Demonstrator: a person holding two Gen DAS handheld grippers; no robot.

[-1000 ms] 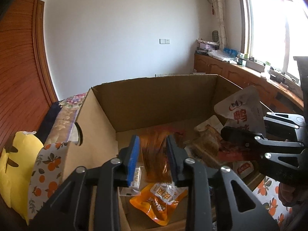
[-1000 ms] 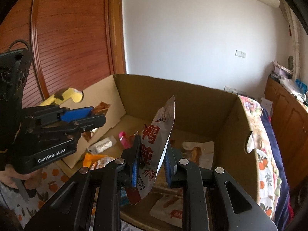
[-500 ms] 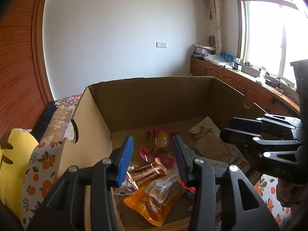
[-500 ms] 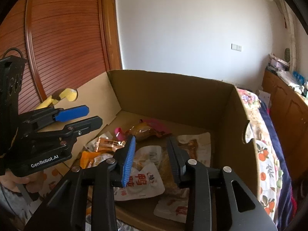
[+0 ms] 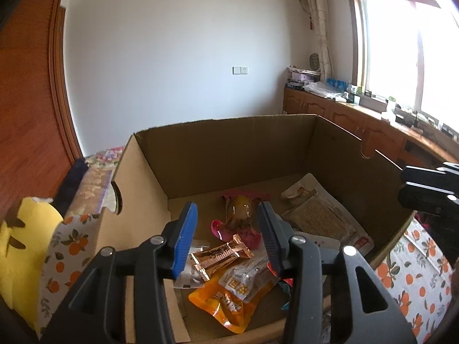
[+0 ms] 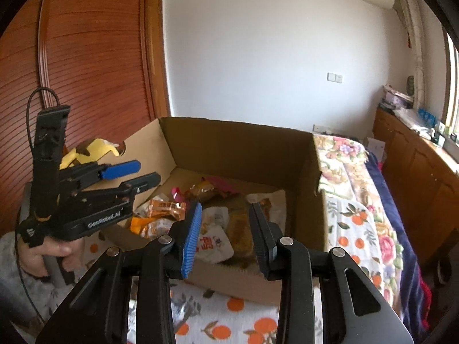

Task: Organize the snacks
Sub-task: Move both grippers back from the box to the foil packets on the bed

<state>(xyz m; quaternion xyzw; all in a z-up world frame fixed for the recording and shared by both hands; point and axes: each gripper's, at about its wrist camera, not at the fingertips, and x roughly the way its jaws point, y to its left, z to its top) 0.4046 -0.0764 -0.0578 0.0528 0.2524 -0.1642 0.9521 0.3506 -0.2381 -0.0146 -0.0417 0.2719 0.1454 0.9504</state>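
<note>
An open cardboard box holds several snack packets. Among them are a copper-foil bar, an orange pouch, a pink-wrapped snack and a white packet of brown crisps. My left gripper hovers over the box's near left part. Its jaws are opening, with nothing between them. My right gripper stands open and empty just before the box's near wall. A white pouch with red letters lies in the box below it. Each gripper shows in the other's view: the left gripper, the right gripper.
The box stands on a bedspread printed with oranges. A yellow plush toy lies left of the box. A person's hand holds the left gripper. Wooden cabinets run under the window; a wooden wardrobe stands at the left.
Both grippers opened. The right one let go of the white red-lettered pouch, now lying in the box, and drew back. The left one released the copper-foil bar into the box.
</note>
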